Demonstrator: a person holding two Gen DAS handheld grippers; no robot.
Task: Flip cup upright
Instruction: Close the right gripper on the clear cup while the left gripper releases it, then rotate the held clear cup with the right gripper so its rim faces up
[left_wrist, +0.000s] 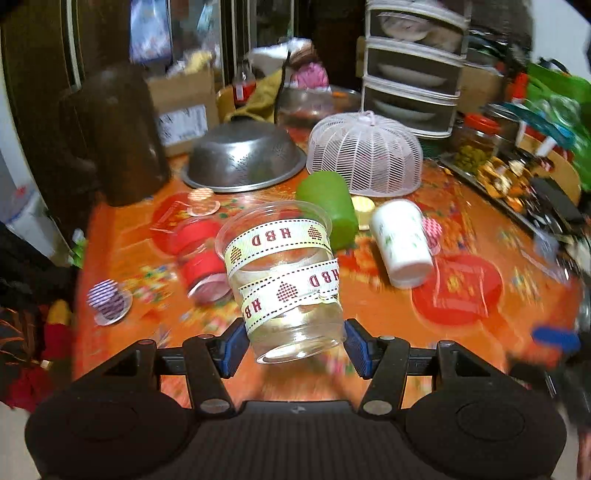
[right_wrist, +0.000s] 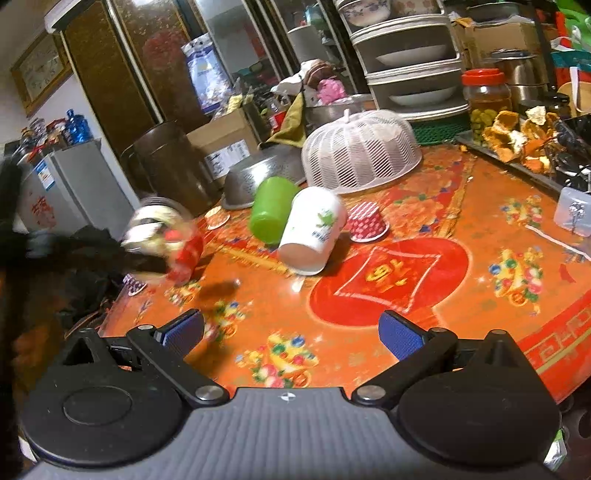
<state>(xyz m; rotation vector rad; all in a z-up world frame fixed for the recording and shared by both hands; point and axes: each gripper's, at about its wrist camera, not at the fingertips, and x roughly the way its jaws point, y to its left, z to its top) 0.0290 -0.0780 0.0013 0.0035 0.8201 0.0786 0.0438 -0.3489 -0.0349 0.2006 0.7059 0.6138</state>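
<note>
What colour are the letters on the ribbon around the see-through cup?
Dark red "HBD" letters on a cream ribbon around the clear cup. The left wrist view shows it best.

In the right wrist view, the clear ribbon-wrapped plastic cup (right_wrist: 155, 229) at nine o'clock is smeared by motion blur, its lettering unreadable. In the left wrist view, the orange patterned surface (left_wrist: 388, 314) blurs below that cup (left_wrist: 284, 280), and the blue object (left_wrist: 556, 338) at three o'clock is too smeared to identify.
</note>
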